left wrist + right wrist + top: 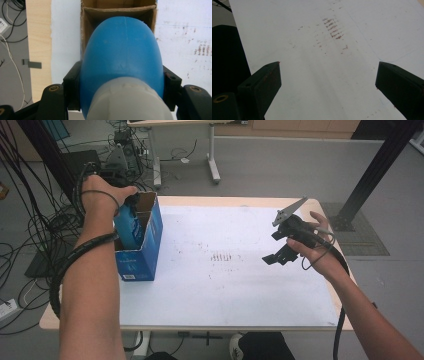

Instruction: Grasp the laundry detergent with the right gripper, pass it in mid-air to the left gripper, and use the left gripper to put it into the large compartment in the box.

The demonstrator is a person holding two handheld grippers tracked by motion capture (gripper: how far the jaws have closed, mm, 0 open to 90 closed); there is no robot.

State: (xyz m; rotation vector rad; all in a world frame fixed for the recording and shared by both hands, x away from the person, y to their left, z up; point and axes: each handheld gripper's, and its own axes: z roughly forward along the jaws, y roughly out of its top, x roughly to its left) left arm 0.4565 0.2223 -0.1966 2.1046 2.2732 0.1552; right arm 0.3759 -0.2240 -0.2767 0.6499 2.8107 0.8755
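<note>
Left tool (pixel 120 100) clamped on blue bottle (pixel 121 57), held bottom-first over open cardboard box (pixel 142 237) at bench's (pixel 225 285) left edge. Lower straight, keeping bottle centred between box walls, releasing only once seated. Right tool (pixel 328 82) jaws apart, empty, hovering near right edge; keep clear.

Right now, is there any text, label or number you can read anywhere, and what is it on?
None can be read.
Box: pale print and a white label low on its front side in the high view, too small and blurred to read.
Bottle: a faint moulded mark on the blue plastic, not legible.
Table sheet: reddish smudges, no letters.
</note>
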